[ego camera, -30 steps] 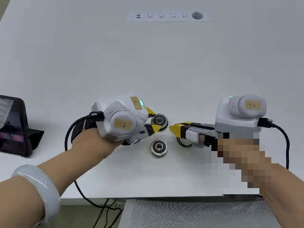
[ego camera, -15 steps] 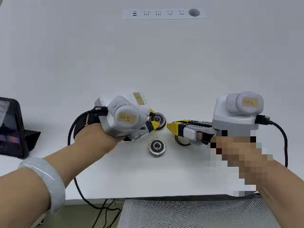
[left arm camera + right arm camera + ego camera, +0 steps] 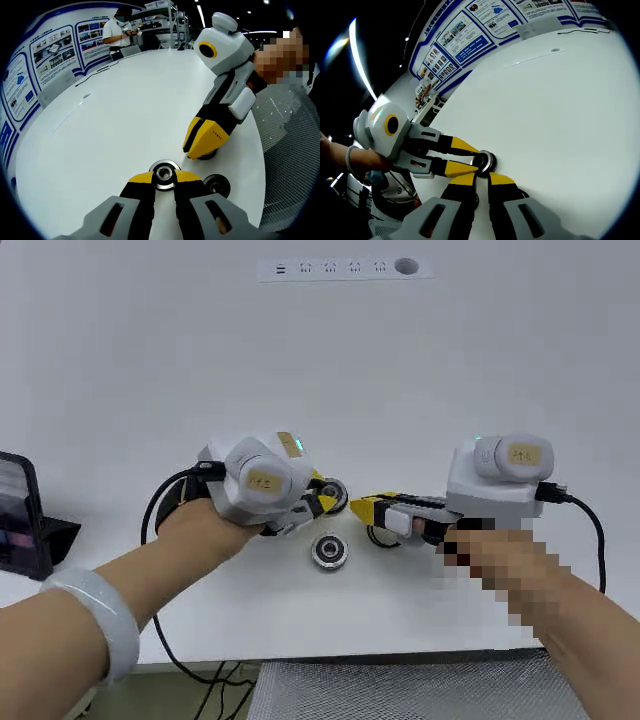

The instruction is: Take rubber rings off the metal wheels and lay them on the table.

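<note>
White table (image 3: 450, 370): left hand-held gripper (image 3: 322, 503) clamps silver black-ringed wheel (image 3: 164, 173), right hand-held gripper (image 3: 368, 508) closed.

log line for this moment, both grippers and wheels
left gripper: jaws shut on rubber-rimmed metal wheel | right gripper: low over dark round piece, grip unclear | second metal wheel: loose on white table

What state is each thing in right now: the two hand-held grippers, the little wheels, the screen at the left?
left hand-held gripper: shut on the far wheel.
right hand-held gripper: jaws close together over the right wheel; grip unclear.
far wheel: on the table, gripped, dark ring on.
middle wheel: lying flat, free, dark ring on.
right wheel: on the table, mostly hidden.
tablet: propped upright, screen lit.
</note>
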